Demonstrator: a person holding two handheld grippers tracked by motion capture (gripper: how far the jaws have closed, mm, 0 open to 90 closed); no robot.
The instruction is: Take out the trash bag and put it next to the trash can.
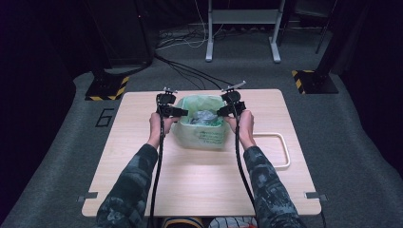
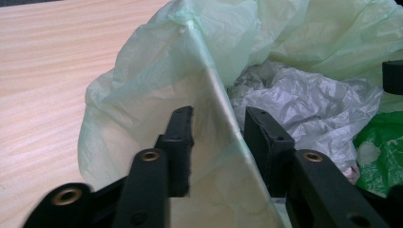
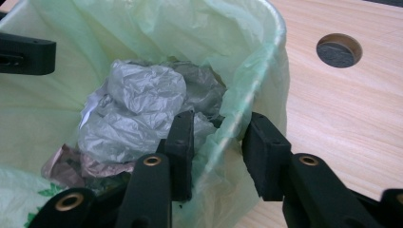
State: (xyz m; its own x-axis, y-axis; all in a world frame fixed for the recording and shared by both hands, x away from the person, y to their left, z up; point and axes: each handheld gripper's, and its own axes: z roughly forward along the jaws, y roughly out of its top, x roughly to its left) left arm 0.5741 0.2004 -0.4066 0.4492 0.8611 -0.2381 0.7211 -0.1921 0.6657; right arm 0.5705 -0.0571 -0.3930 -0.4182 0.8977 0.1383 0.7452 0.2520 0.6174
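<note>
Each gripper (image 2: 216, 126) (image 3: 216, 137) straddles the bag (image 1: 199, 135) rim without pinching yet (thin plastic), so it could slip or tear.

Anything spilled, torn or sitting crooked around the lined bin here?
Nothing stands out. The bin sits upright on the table, its green bag liner intact, crumpled grey plastic inside it. The left tool and right tool each straddle the rim, liner between the jaws. No spill shows.
</note>
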